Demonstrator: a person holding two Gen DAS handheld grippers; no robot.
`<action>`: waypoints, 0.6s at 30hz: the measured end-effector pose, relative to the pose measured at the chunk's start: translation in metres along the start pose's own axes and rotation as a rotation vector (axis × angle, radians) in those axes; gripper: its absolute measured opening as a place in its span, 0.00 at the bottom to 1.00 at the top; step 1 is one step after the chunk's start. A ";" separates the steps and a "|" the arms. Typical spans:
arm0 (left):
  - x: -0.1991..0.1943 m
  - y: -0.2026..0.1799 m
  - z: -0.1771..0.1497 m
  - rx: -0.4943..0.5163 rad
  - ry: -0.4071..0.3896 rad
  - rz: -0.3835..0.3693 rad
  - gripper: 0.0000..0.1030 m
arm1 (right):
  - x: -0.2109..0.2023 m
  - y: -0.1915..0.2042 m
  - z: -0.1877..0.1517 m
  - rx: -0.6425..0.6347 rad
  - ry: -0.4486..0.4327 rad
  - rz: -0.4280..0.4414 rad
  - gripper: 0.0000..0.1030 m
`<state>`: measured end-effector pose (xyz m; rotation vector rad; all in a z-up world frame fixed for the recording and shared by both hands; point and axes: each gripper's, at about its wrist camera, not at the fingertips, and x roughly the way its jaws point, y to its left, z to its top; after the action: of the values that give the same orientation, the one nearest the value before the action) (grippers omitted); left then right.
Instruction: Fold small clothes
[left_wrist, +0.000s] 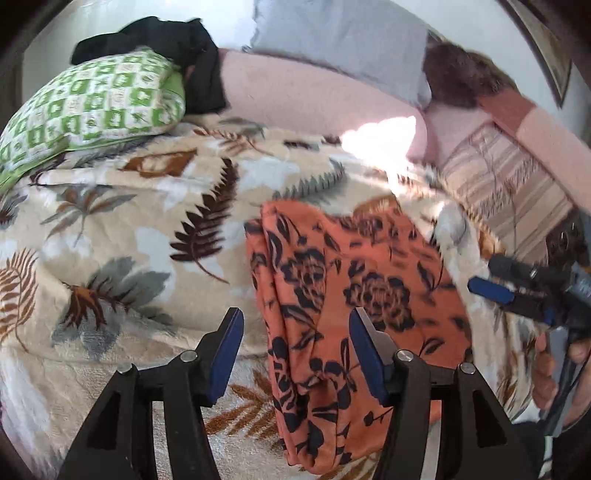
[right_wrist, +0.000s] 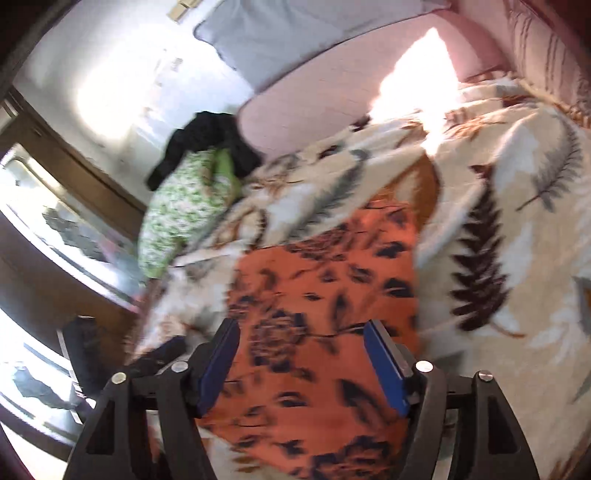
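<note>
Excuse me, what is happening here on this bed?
A person is folding an orange flowered garment on a leaf-patterned blanket, with a gripper in each hand. The left gripper and right gripper are both open above the cloth, holding nothing. The garment lies partly folded. A green pillow sits behind.

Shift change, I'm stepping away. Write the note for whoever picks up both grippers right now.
Left gripper: open, nothing between the pads, over the garment's near edge.
Right gripper: open, empty, above the same garment.
Orange floral garment: lies released on the leaf-print blanket, doubled into a long strip, left edge bunched.
Black clothing: draped over the green checked pillow, untouched.
Done: the lengthwise fold, it seems.
Left: probably smooth and fold the orange piece shorter, then do the black one.
</note>
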<state>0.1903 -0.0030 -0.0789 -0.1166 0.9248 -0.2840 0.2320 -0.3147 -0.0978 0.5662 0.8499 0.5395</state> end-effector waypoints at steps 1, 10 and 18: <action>0.015 -0.001 -0.004 0.009 0.046 0.046 0.59 | 0.008 0.003 -0.007 0.019 0.019 0.029 0.76; 0.009 0.005 -0.013 -0.007 0.029 0.105 0.68 | 0.025 0.004 -0.012 0.070 0.032 0.051 0.76; 0.010 0.004 -0.021 -0.035 0.078 0.156 0.70 | 0.031 -0.006 -0.002 0.126 0.002 0.009 0.84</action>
<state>0.1796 -0.0016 -0.1004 -0.0656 1.0107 -0.1286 0.2488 -0.2983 -0.1194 0.6848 0.8875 0.4967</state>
